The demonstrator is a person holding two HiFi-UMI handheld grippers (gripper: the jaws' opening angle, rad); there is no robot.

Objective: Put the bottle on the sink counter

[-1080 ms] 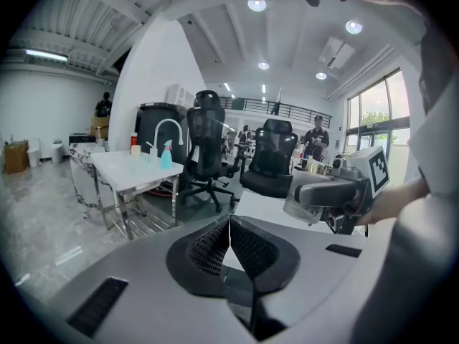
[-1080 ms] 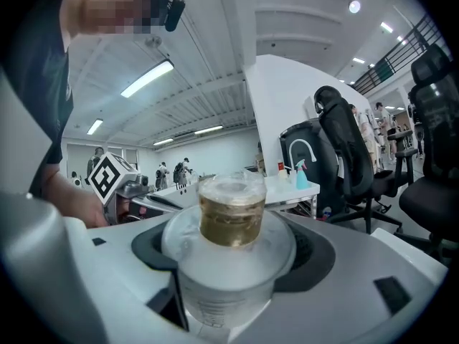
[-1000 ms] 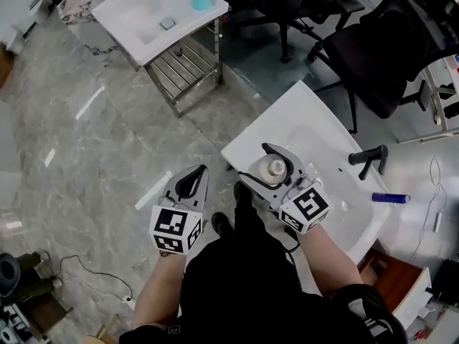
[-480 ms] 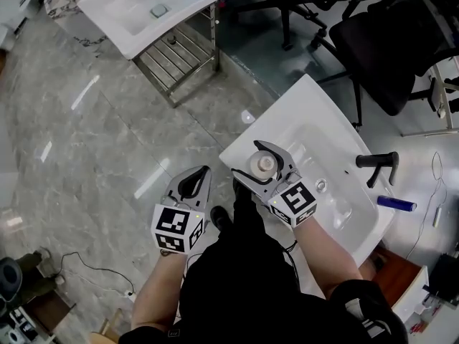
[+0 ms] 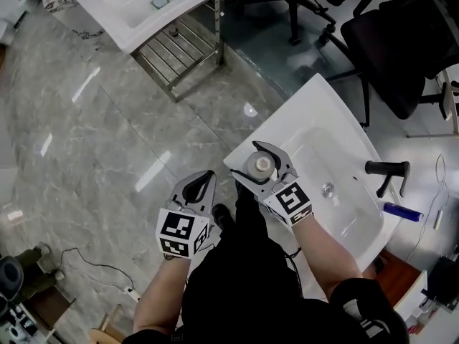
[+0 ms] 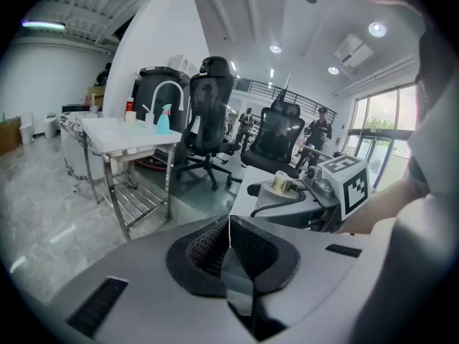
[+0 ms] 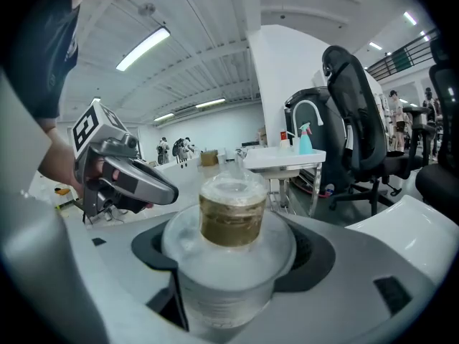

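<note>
A clear bottle with a tan cap [image 5: 261, 165] stands upright between the jaws of my right gripper [image 5: 252, 160], which is shut on it. It hangs over the near left corner of the white sink counter [image 5: 314, 103]. In the right gripper view the bottle [image 7: 229, 221] fills the middle, and the jaws grip its body below the cap. My left gripper [image 5: 204, 178] is shut and holds nothing, down to the left over the floor. Its pads [image 6: 247, 244] meet in the left gripper view, where the right gripper and the bottle [image 6: 281, 184] show beyond.
The sink has a basin with a drain [image 5: 328, 189] and a black faucet [image 5: 386, 171] at the right. A blue tube [image 5: 401, 211] lies on its far rim. A second sink on a metal stand [image 5: 136, 9] is at the top left. Black office chairs [image 5: 391, 38] stand behind.
The right gripper with the bottle has shifted a little toward the sink counter's near left corner. The left gripper stays shut and has drifted slightly right.
</note>
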